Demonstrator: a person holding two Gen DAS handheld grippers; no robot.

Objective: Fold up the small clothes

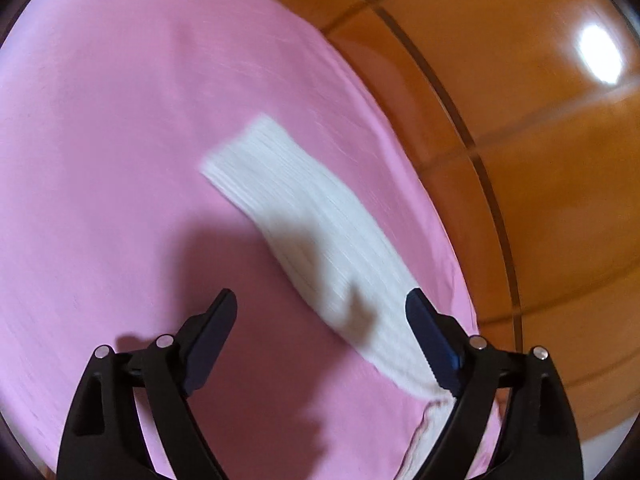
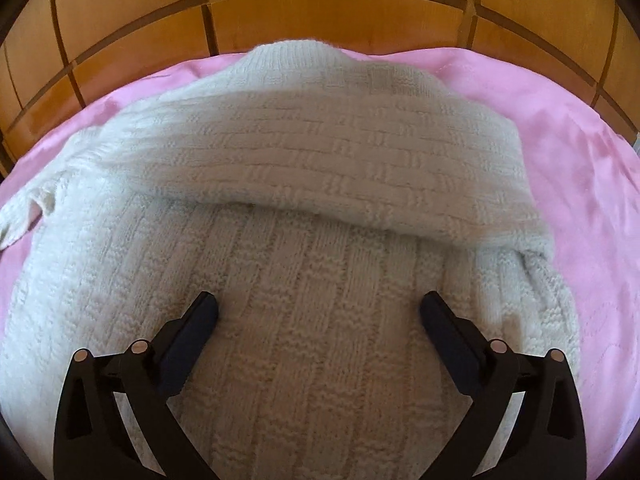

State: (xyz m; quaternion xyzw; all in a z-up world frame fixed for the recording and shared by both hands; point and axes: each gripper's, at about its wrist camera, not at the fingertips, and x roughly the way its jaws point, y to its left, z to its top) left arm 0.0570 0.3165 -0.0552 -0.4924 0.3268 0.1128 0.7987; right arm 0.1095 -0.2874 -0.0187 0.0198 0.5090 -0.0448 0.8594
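Right view: a cream knit sweater (image 2: 304, 264) lies on a pink sheet (image 2: 592, 168), its top part folded down across the body, a cuff trailing toward the sheet's left edge.
Left view: only one white ribbed sleeve (image 1: 304, 216) shows, blurred, lying slantwise near the sheet's (image 1: 112, 128) right edge.
Right tongs (image 2: 319, 310): spread wide over the sweater's body, nothing between the pads.
Left tongs (image 1: 321, 306): spread wide above the sleeve, pinching nothing; the right finger (image 1: 430, 340) hides the sleeve's lower end.
Surroundings: orange-brown wooden panelling (image 2: 320, 12) beyond the sheet's far edge; in the left view it carries a bright glare (image 1: 598, 54).
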